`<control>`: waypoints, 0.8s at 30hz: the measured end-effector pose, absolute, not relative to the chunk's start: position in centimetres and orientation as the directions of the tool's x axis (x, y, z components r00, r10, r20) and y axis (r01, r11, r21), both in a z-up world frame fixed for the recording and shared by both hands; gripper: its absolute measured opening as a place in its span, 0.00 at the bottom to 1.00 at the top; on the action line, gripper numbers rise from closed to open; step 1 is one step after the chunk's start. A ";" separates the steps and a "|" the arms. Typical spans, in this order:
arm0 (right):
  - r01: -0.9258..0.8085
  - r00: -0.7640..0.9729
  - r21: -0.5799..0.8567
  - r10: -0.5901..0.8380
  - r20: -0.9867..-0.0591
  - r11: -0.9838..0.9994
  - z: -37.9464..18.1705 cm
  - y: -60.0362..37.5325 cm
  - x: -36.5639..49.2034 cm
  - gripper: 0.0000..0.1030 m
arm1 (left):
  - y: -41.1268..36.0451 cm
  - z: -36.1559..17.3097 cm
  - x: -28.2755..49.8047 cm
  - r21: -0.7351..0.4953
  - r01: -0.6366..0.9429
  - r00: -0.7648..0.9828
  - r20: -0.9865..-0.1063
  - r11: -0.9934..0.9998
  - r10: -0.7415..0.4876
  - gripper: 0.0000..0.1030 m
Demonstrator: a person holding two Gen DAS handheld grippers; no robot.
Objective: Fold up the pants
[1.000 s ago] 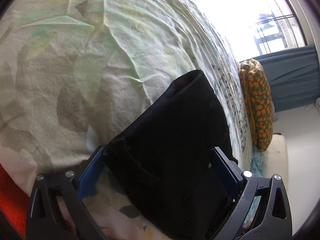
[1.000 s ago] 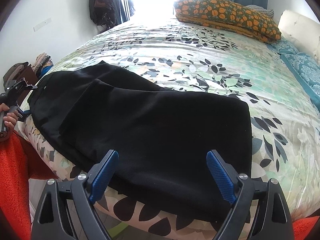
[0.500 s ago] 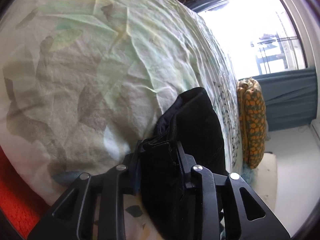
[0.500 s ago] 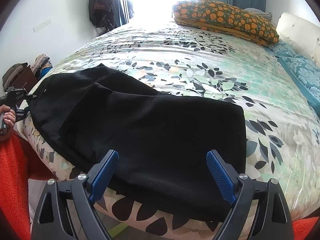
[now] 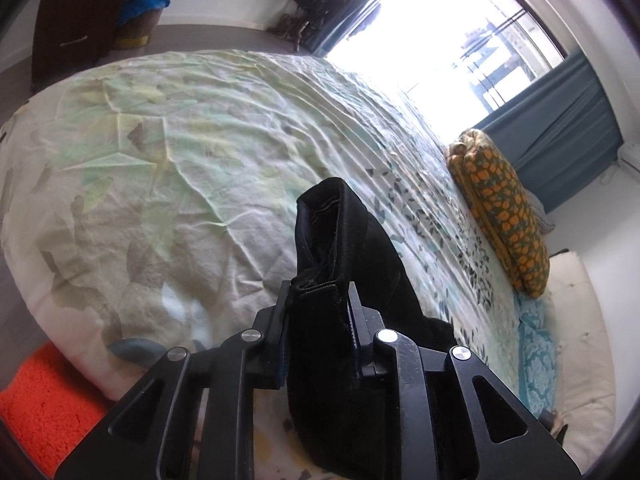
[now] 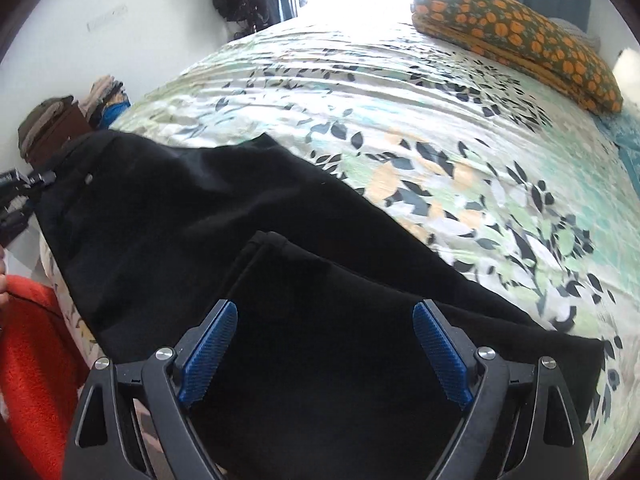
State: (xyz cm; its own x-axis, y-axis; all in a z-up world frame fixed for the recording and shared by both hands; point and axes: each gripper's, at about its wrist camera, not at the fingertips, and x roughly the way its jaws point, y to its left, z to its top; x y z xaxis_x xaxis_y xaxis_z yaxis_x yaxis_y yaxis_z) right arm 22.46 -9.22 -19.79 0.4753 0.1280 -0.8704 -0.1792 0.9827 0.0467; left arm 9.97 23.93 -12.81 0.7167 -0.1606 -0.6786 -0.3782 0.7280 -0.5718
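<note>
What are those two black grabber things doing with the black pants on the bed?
A person is folding black pants on a bed with a leafy bedspread, holding a gripper in each hand. The left gripper has just been closing and is pinched shut on a bunched end of the pants, holding it up off the bedspread. The right gripper hangs wide open over the other end, which lies flat. It is not gripping anything yet.

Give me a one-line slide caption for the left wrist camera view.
Left gripper clamped on the waistband end of the black pants, raised above the leaf-print bedspread.
</note>
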 end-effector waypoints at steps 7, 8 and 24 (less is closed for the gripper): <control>-0.167 0.447 0.008 0.083 -0.891 0.986 -20.0 -8.8 22.3 0.98 | 21.4 -9.9 9.0 -0.537 -0.297 0.743 -0.650 0.789 -0.163 0.20; -0.157 0.470 0.032 0.103 -0.876 0.987 -19.0 -9.6 21.6 0.98 | 20.7 -9.3 8.9 -0.523 -0.278 0.747 -0.645 0.806 -0.160 0.20; 0.129 0.583 0.643 0.467 -0.665 0.755 -15.7 -25.4 12.8 0.99 | -1.6 -3.0 7.4 -0.306 0.204 0.728 -0.588 0.930 -0.353 0.20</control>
State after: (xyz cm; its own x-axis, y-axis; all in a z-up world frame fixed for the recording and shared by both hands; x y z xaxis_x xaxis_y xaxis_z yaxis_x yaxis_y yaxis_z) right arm 12.78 -25.41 -15.75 0.5830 0.4668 -0.6650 0.1295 0.7546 0.6433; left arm 7.35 -1.65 -3.02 0.7281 -0.3526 -0.5879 0.2036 0.9301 -0.3057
